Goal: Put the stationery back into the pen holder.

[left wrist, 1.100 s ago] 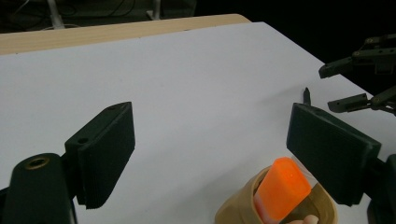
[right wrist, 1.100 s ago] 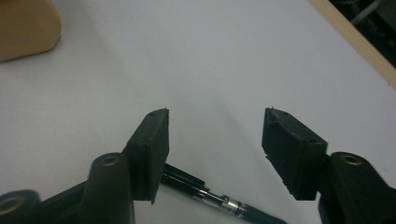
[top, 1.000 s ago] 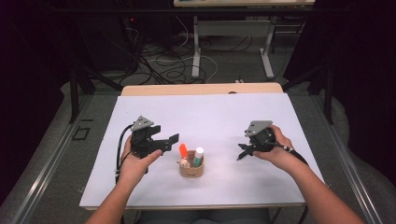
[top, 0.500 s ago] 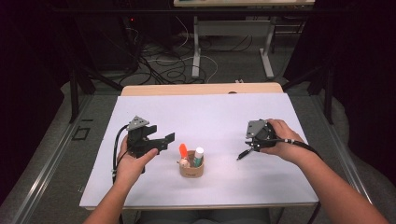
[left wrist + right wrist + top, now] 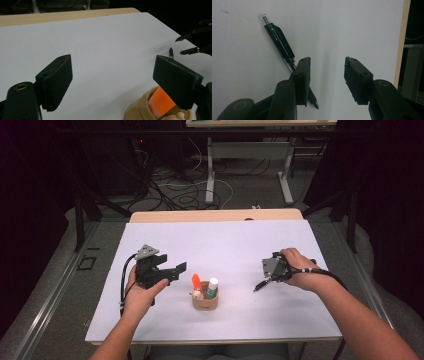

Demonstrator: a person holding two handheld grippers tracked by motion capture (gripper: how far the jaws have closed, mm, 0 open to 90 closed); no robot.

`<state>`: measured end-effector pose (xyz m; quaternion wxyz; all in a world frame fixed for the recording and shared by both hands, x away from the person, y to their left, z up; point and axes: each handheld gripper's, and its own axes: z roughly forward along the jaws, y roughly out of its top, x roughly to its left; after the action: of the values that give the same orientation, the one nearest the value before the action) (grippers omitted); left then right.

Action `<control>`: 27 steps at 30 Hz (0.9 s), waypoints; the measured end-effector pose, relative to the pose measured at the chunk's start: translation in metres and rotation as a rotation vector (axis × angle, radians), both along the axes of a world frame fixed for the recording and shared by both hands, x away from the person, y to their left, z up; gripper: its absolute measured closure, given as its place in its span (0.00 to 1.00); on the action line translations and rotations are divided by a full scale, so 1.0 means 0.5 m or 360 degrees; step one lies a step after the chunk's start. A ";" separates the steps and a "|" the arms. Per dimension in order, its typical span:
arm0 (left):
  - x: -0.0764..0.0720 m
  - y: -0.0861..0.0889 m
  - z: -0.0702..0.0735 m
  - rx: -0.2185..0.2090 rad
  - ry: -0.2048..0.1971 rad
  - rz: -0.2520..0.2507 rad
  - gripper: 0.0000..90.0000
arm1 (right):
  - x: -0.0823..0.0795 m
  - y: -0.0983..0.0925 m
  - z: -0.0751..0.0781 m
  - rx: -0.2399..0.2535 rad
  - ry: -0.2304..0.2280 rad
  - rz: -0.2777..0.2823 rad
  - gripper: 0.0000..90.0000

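As it lies flat, pen (image 5: pixel 280 45) points toward the camera

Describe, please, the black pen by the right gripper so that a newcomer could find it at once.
On the white table, look right of the tan cup, under the right gripper. The black pen lies flat on the bare surface, passing behind one jaw rather than between the two. Unlike the orange marker and white tube, it stands in no cup.

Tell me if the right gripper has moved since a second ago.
Yes. In the high view the right gripper has swung from beside the pen cup toward the table's right edge, tipped down over a black pen; its jaws have just been closing.
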<state>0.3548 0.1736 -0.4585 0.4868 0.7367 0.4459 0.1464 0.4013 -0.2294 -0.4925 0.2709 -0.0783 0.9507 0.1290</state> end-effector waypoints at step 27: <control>0.000 0.001 -0.002 0.0013 0.0021 0.0001 0.18 | -0.004 -0.040 -0.038 -0.0181 0.0064 0.0078 0.72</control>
<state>0.3549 0.1743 -0.4597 0.4808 0.7394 0.4488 0.1436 0.3995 -0.2493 -0.5116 0.2435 -0.1142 0.9596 0.0830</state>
